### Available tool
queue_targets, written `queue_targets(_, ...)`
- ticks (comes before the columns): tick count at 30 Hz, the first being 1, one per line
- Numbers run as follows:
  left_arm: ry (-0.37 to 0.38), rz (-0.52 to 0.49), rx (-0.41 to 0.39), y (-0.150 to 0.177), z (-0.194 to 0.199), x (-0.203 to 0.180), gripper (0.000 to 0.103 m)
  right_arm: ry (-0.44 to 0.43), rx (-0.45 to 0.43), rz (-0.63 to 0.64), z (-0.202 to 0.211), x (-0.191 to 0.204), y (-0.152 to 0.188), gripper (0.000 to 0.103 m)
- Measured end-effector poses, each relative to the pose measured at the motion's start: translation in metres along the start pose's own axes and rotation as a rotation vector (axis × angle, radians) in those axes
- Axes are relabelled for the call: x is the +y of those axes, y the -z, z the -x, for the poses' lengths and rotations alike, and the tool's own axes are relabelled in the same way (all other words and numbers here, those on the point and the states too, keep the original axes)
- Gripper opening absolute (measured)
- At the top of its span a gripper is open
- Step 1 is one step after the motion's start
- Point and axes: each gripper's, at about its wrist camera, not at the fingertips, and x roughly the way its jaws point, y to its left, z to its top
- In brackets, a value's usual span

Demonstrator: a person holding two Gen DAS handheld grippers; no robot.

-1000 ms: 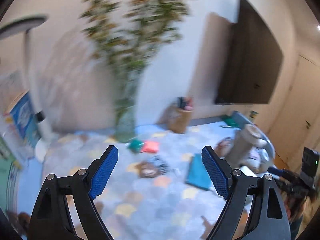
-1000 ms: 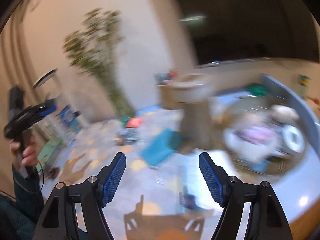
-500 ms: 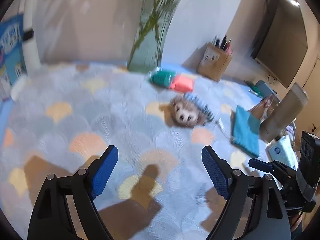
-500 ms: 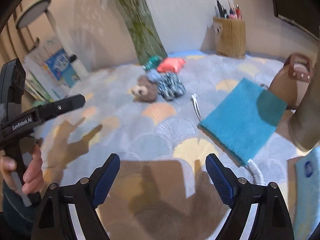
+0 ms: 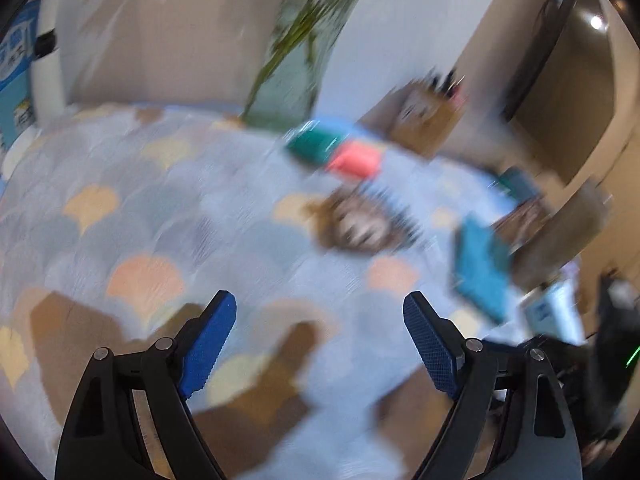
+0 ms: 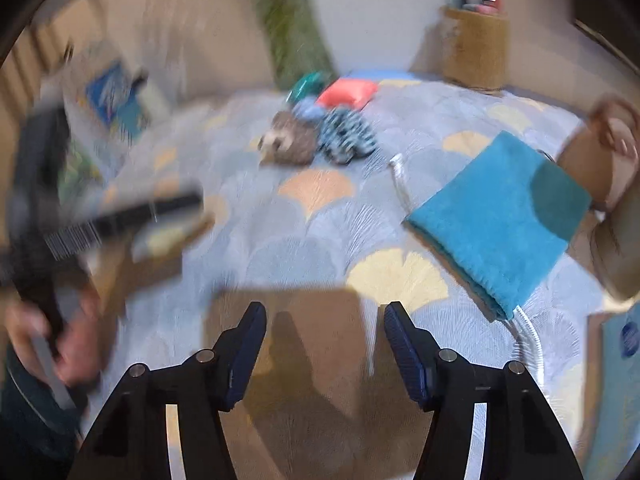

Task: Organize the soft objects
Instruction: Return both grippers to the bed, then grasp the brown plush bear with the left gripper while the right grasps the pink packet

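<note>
Left gripper (image 5: 319, 344) tilted down over patterned tablecloth (image 5: 168, 208), jaws wide, nothing between. Right gripper (image 6: 325, 344) pitched steeper, jaws closing on empty air. Hedgehog plush (image 6: 290, 142) at 12 o'clock of right fingertips, touching patterned socks (image 6: 346, 138); teal towel (image 6: 496, 216) at 2 o'clock.

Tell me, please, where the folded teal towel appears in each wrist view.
Left wrist: the teal towel lies at the right, beyond the right finger.
Right wrist: it lies right of centre.
Shared landmark: the pink pouch at the cloth's far side.
</note>
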Motion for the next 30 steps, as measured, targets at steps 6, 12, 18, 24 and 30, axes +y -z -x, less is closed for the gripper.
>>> queue_targets(6, 0.041, -0.082, 0.029, -0.035, -0.038, -0.033, 0.085, 0.05, -0.054, 0.043, 0.025, -0.007, -0.023, 0.06)
queue_targets(12, 0.0, -0.161, 0.1, -0.033, -0.093, -0.039, 0.06, 0.009, -0.065, -0.062, 0.019, -0.041, -0.063, 0.06)
queue_targets(18, 0.09, -0.042, 0.048, -0.033, -0.081, -0.012, 0.046, -0.071, -0.058, -0.123, -0.01, -0.055, -0.091, 0.062)
queue_targets(24, 0.018, 0.04, -0.023, -0.03, -0.06, 0.019, 0.046, -0.074, -0.026, -0.135, -0.054, -0.048, -0.108, 0.063)
queue_targets(30, 0.139, 0.125, 0.012, -0.03, -0.064, 0.037, 0.046, -0.122, -0.077, -0.15, -0.067, -0.038, -0.117, 0.064)
